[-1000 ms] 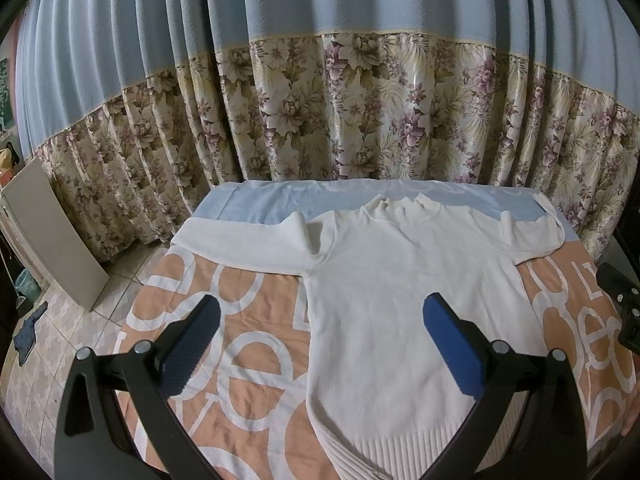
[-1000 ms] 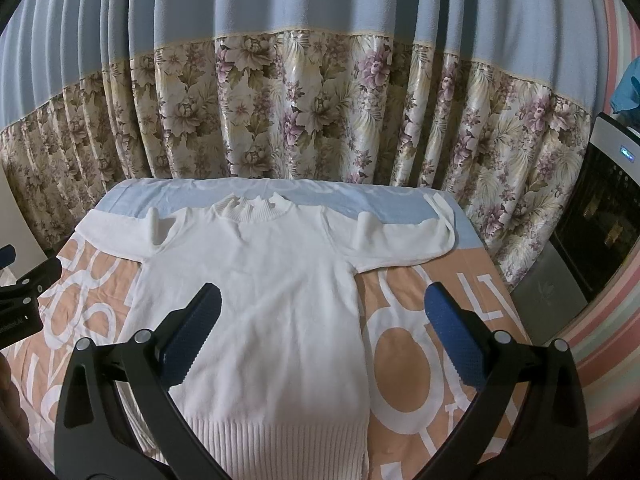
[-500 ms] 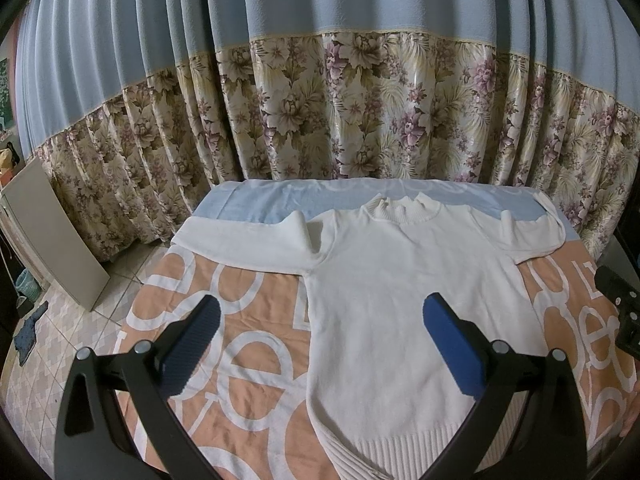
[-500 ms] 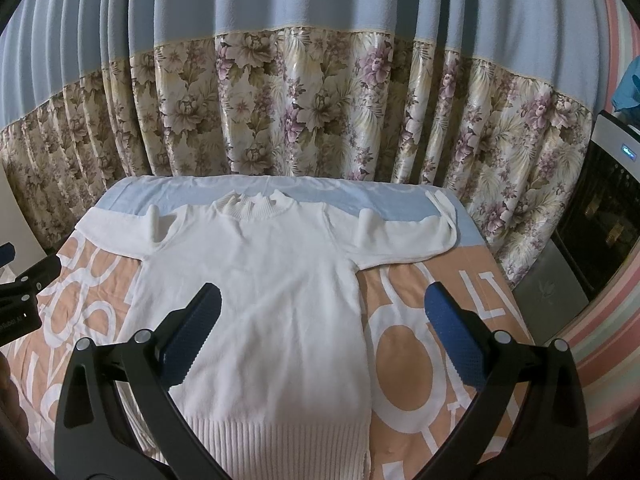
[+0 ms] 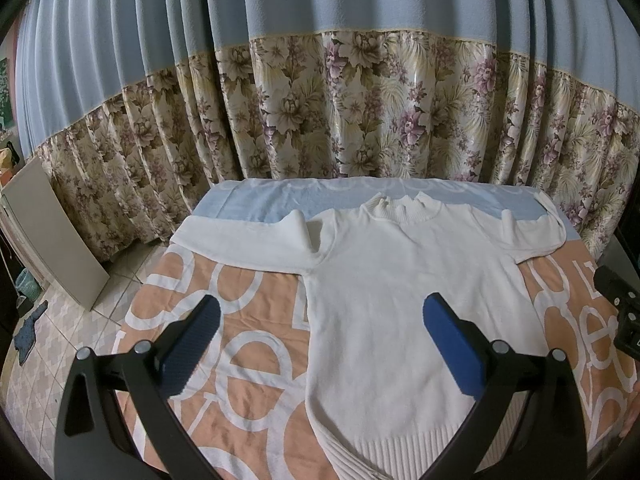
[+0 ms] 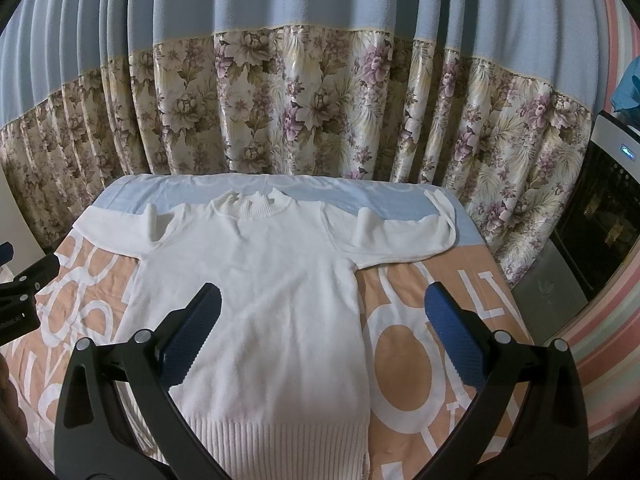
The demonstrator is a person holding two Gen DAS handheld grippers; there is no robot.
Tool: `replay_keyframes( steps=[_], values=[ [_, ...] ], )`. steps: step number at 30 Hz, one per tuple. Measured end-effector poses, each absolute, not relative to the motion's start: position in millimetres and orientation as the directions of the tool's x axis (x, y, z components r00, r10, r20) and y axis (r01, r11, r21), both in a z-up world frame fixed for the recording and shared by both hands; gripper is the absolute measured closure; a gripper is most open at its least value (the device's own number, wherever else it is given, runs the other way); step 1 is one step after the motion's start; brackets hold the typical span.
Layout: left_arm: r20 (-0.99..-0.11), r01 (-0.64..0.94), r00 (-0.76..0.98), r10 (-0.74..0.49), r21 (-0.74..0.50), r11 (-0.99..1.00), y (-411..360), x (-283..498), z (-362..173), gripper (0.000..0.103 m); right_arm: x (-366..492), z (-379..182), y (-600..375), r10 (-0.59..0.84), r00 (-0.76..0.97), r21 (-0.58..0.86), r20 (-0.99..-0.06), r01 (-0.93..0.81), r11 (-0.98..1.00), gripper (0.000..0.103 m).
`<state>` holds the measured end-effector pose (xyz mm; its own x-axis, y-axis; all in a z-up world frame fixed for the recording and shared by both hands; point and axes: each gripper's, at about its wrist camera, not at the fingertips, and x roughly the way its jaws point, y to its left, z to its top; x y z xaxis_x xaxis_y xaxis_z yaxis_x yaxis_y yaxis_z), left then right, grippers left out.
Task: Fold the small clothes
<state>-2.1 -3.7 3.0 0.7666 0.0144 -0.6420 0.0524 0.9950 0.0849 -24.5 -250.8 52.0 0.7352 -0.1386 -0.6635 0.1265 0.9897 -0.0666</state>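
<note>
A white knit sweater [image 5: 392,300] [image 6: 264,300] lies flat, front up, on a table with an orange and white cover [image 5: 224,320] [image 6: 440,328]. Its collar points toward the curtain and both sleeves stretch out sideways. The ribbed hem is nearest to me. My left gripper [image 5: 320,312] hovers open above the sweater's left edge, holding nothing. My right gripper [image 6: 320,312] hovers open above the sweater's right side, also holding nothing. Each gripper shows at the edge of the other's view: the right gripper [image 5: 620,312], the left gripper [image 6: 20,292].
A blue and floral curtain [image 5: 340,100] hangs just behind the table. A light blue cloth strip [image 6: 352,196] covers the table's far edge. A pale board [image 5: 48,232] leans at the left above a tiled floor. A dark appliance [image 6: 600,208] stands at the right.
The views have shifted only slightly; the sweater and both open grippers stay as they were.
</note>
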Motion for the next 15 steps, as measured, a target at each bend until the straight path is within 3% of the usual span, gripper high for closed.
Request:
replay_keyframes(
  steps=[15],
  values=[
    [-0.673,0.095,0.74,-0.021,0.075,0.993,-21,29,-10,0.001,5,27,-269,-0.113,0.727,-0.061,-0.677,0.098,0.993,0.003]
  ],
)
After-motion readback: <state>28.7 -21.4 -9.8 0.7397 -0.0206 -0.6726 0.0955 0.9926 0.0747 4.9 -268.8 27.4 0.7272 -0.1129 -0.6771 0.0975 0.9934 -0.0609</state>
